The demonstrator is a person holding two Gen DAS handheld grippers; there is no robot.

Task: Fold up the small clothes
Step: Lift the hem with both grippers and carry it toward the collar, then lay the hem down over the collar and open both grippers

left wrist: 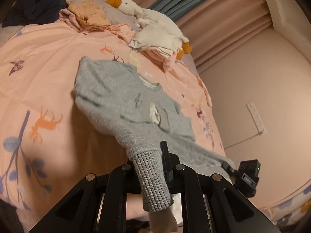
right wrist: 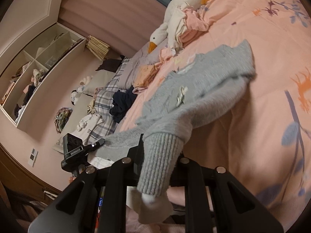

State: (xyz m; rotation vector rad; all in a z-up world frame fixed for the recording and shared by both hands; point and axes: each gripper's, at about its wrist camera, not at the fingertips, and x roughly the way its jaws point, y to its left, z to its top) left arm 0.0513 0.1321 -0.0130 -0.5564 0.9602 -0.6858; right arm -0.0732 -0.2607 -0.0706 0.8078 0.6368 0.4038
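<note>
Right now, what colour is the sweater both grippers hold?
Grey sweater, with ribbed cuffs; clearest in the left wrist view.

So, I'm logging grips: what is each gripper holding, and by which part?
Left gripper holds the grey sweater by one ribbed sleeve cuff; right gripper holds its other cuff.

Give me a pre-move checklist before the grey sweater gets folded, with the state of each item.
1. Left claw shut on the left cuff: ok.
2. Right claw shut on the right cuff: ok.
3. Grey sweater body lying flat on the pink duvet: not ok, sleeves lifted, fabric bunched.
4. Folded piles and goose toy apart from the sweater: ok.
5. Hem position: cannot tell.
</note>
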